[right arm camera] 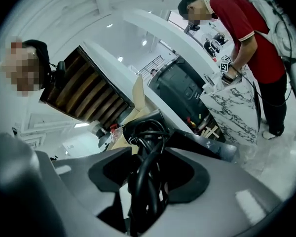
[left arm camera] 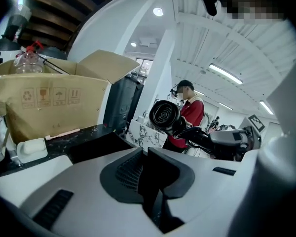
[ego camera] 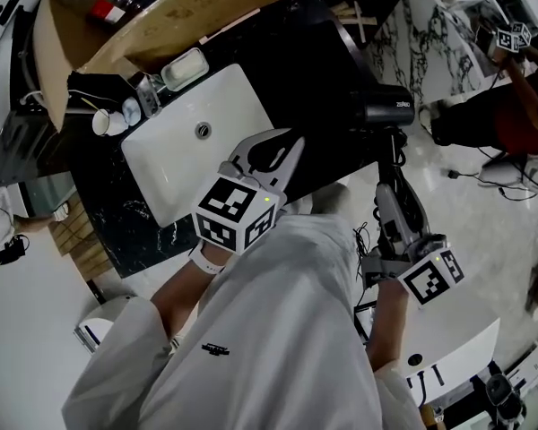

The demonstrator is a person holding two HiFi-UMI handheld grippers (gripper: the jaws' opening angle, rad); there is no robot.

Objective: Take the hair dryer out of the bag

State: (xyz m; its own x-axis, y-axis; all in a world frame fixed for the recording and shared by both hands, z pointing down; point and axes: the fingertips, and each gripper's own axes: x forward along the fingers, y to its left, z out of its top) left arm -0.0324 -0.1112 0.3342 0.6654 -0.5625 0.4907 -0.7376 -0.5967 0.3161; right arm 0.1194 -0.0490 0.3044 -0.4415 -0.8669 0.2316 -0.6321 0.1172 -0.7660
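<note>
The right gripper (ego camera: 394,155) clamped the hair dryer (ego camera: 384,107) by handle and cord, aloft at the table (ego camera: 117,231) edge, seemingly clear of any bag. The left gripper (ego camera: 282,150) was nearly closed, empty. Next came a steady set-down.

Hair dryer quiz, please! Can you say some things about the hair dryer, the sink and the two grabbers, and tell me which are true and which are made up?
1. The right gripper holds the hair dryer by its handle. True.
2. The hair dryer is white. False: it is black, and so is its cord.
3. The sink is white and set in a dark counter. True.
4. The left gripper is carrying a bottle. False: there is nothing between its jaws.
5. The cardboard box sits inside the sink. False: it stands beyond the sink, not in it.
</note>
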